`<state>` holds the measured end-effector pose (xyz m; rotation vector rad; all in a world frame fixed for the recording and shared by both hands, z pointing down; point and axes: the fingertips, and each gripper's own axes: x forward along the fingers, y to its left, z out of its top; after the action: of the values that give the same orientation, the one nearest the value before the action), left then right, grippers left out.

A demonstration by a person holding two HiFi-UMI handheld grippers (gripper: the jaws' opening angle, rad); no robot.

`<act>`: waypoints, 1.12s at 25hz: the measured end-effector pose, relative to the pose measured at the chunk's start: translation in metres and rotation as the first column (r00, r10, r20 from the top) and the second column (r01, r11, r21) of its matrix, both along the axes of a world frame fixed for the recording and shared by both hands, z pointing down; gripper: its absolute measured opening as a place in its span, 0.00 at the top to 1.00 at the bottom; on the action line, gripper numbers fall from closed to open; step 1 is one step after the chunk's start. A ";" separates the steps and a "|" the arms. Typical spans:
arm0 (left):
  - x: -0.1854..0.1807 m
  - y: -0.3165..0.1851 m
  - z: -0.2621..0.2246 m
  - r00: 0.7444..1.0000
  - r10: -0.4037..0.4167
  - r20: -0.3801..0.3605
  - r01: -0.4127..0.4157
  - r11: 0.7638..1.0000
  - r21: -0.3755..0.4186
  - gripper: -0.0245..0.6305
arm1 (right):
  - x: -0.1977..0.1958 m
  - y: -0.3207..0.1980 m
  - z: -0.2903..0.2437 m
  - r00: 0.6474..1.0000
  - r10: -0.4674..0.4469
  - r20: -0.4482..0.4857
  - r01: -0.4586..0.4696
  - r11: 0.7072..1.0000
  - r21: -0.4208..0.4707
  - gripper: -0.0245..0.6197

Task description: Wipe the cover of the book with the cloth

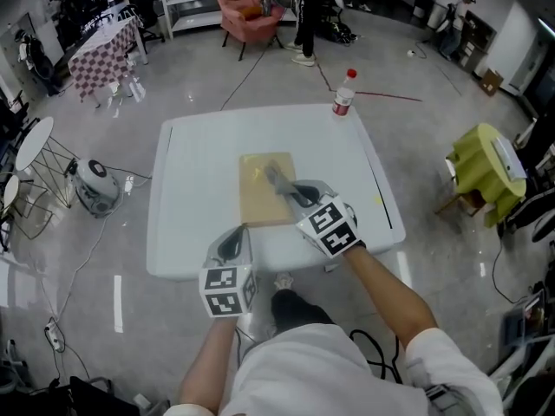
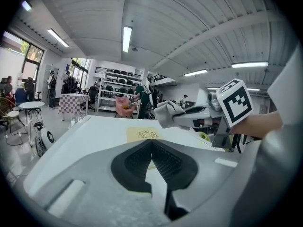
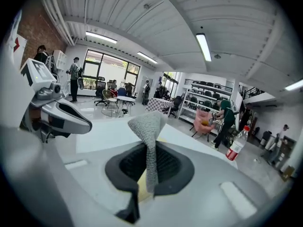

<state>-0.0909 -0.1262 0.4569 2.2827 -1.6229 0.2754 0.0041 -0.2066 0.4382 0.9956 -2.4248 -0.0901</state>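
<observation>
A tan book point(image 1: 263, 199) lies flat in the middle of the white table point(image 1: 191, 189). My right gripper point(image 1: 290, 193) hovers over the book's right half, shut on a grey cloth point(image 1: 277, 178) that sticks out past the jaws. In the right gripper view the cloth point(image 3: 147, 126) stands up pinched between the pads, with the book point(image 3: 141, 182) showing under them. My left gripper point(image 1: 236, 237) sits by the book's near left corner at the table's front edge, shut with nothing held. In the left gripper view the book point(image 2: 143, 135) lies ahead, with the cloth point(image 2: 166, 113) above it.
A red-capped bottle point(image 1: 344, 94) stands at the table's far right edge. On the floor are a yellow-green chair point(image 1: 481, 167) to the right, a round grey machine point(image 1: 94, 185) with cables to the left, and a pink armchair point(image 1: 251, 11) with a person behind.
</observation>
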 end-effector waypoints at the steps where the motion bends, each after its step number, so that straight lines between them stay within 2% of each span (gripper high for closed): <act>1: -0.002 -0.004 0.002 1.000 0.000 0.003 0.000 1.000 -0.003 0.95 | -0.001 -0.007 0.003 1.000 -0.001 -0.009 0.001 1.000 0.001 0.94; 18: -0.037 -0.109 0.044 0.998 -0.068 -0.016 0.067 0.994 -0.089 0.95 | -0.002 -0.153 0.061 0.983 -0.024 -0.181 0.021 1.000 -0.016 0.94; 24: -0.039 -0.121 0.052 0.998 -0.067 -0.008 0.066 0.992 -0.110 0.95 | -0.002 -0.185 0.079 0.966 -0.021 -0.258 0.022 1.000 0.000 0.94; 28: -0.044 -0.122 0.056 0.997 -0.074 -0.004 0.073 0.990 -0.120 0.95 | -0.004 -0.188 0.085 0.965 -0.027 -0.262 0.025 1.000 -0.013 0.94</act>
<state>-0.1354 -0.2481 0.5128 2.1285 -1.6360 0.3352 0.0002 -0.3949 0.5233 0.8872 -2.1940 -0.2061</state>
